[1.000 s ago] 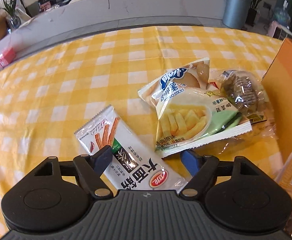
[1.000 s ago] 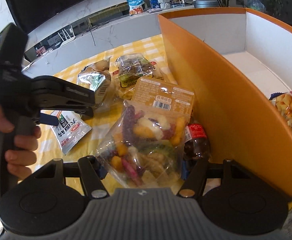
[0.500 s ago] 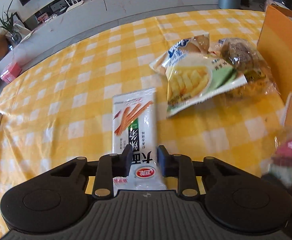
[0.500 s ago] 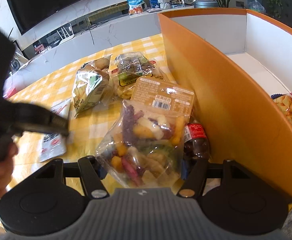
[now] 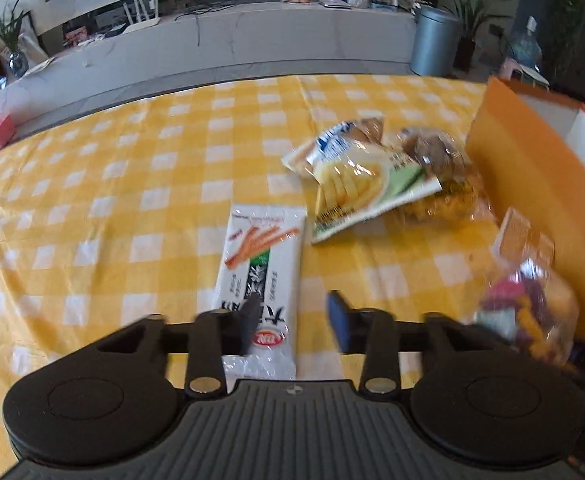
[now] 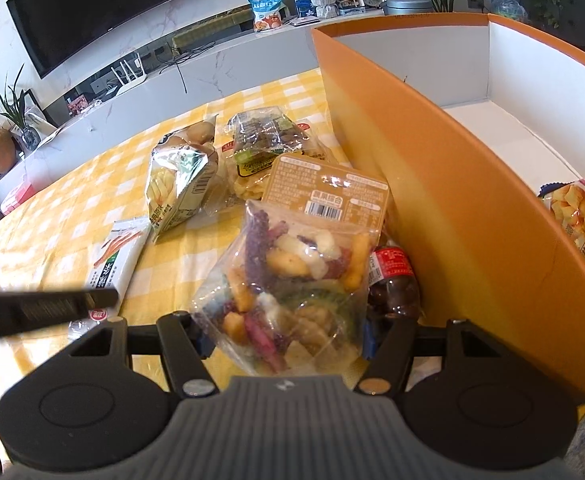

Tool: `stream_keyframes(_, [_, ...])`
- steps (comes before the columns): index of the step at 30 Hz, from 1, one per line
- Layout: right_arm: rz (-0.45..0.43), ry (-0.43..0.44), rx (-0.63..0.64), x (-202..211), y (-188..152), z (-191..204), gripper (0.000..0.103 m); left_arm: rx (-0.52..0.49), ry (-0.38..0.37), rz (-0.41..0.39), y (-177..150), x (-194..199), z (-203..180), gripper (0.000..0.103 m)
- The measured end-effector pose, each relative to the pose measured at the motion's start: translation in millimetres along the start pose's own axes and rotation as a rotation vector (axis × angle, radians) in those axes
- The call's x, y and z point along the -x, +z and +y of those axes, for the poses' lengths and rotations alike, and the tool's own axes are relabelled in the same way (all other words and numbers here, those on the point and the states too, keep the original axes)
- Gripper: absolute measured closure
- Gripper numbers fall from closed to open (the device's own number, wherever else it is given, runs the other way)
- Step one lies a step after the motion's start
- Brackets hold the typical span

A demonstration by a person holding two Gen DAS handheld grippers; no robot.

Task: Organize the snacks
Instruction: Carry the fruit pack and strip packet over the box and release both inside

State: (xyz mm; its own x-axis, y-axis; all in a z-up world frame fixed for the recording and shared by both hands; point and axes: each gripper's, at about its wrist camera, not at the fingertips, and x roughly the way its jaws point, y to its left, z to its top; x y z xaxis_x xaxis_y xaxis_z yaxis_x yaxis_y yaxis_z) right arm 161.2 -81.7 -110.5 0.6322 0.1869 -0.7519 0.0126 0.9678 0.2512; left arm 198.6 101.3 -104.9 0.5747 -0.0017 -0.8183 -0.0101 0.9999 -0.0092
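Note:
My left gripper (image 5: 294,322) is open above the yellow checked table (image 5: 132,184). A white packet of spicy sticks (image 5: 262,276) lies flat under it, its near end between the fingers, not pinched. My right gripper (image 6: 284,338) is open around a clear bag of mixed dried vegetables (image 6: 292,288), which rests on the table; the same bag shows at the right of the left wrist view (image 5: 532,304). The orange box (image 6: 452,208) with a white inside stands to the right and holds a snack bag (image 6: 584,216).
A potato sticks bag (image 5: 356,184) and a clear bag of brown snacks (image 5: 440,160) lie by the box's corner. A small cola bottle (image 6: 392,280) lies against the box wall. The left gripper's body (image 6: 40,312) shows at the left of the right wrist view.
My left gripper was shut on the white packet half a second ago; now it has opened and the packet lies flat on the table. The right gripper has not moved.

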Motion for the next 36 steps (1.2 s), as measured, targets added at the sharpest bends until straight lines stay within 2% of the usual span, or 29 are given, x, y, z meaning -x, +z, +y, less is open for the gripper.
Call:
stream_keyframes(1, [0.000, -0.001, 0.000, -0.1, -0.1, 0.1, 0.041, 0.012, 0.009, 0.005, 4.5, -1.9, 2.1, 0.022])
stream_keyframes(3, [0.000, -0.005, 0.001, -0.4, -0.3, 0.8, 0.041, -0.009, 0.020, 0.019, 11.3, -9.8, 2.9, 0.018])
stream_keyframes(4, [-0.001, -0.007, 0.002, -0.5, -0.4, 1.3, 0.041, -0.057, 0.017, 0.055, 13.4, -17.5, 0.1, 0.014])
stream_keyframes(6, [-0.001, -0.009, 0.005, -0.9, -0.5, 1.5, 0.041, -0.171, 0.037, 0.144, 13.6, -38.6, -7.8, 0.014])
stream_keyframes(8, [0.004, -0.007, 0.009, -1.1, -0.4, 1.7, 0.041, -0.240, 0.093, 0.154, 10.6, -50.9, -13.3, 0.010])
stream_keyframes(10, [0.011, -0.002, 0.012, -1.4, 0.4, 1.0, 0.041, -0.267, 0.110, 0.121, 11.2, -53.2, -12.0, 0.004])
stream_keyframes(13, [0.012, -0.003, 0.011, -2.3, 1.2, 1.2, 0.041, -0.189, 0.058, 0.137, 17.7, -59.4, 2.6, 0.004])
stream_keyframes(16, [0.011, -0.008, 0.014, -3.1, 0.6, 2.1, 0.041, -0.040, -0.036, 0.150, 18.2, -65.6, 29.5, 0.000])
stream_keyframes(18, [0.010, -0.007, 0.012, -3.3, 0.9, 2.3, 0.041, -0.046, -0.046, 0.129, 14.9, -64.3, 32.2, 0.000])
stream_keyframes(19, [0.010, -0.005, 0.010, -3.2, 1.0, 2.0, 0.041, -0.072, -0.035, 0.118, 12.1, -62.9, 27.9, 0.004])
stream_keyframes(20, [0.011, -0.002, 0.006, -3.0, 1.3, 1.4, 0.041, -0.049, -0.043, 0.112, 10.4, -60.3, 28.2, 0.006])
stream_keyframes(21, [0.011, 0.002, 0.001, -2.8, 1.4, 0.7, 0.041, -0.045, -0.032, 0.105, 10.0, -58.7, 28.3, 0.014])
stream_keyframes(22, [0.011, 0.005, -0.003, -2.5, 1.7, -0.1, 0.041, -0.041, -0.030, 0.094, 9.7, -55.6, 27.8, 0.034])
stream_keyframes(23, [0.011, 0.007, -0.005, -2.3, 1.8, -0.8, 0.041, -0.035, -0.027, 0.082, 9.6, -52.0, 27.7, 0.045])
stream_keyframes(28, [-0.004, 0.004, 0.008, 1.0, 1.5, 0.3, 0.041, -0.001, -0.004, 0.085, 6.7, -43.8, 24.6, 0.047])
stream_keyframes(33, [-0.061, -0.001, 0.061, 9.1, 2.7, 5.9, 0.041, 0.025, 0.000, 0.008, -10.9, -20.5, 18.7, 0.048])
stream_keyframes(36, [-0.055, 0.031, 0.049, 13.3, 6.4, 3.7, 0.041, 0.055, -0.023, -0.032, -18.2, 3.5, 15.8, 0.048])
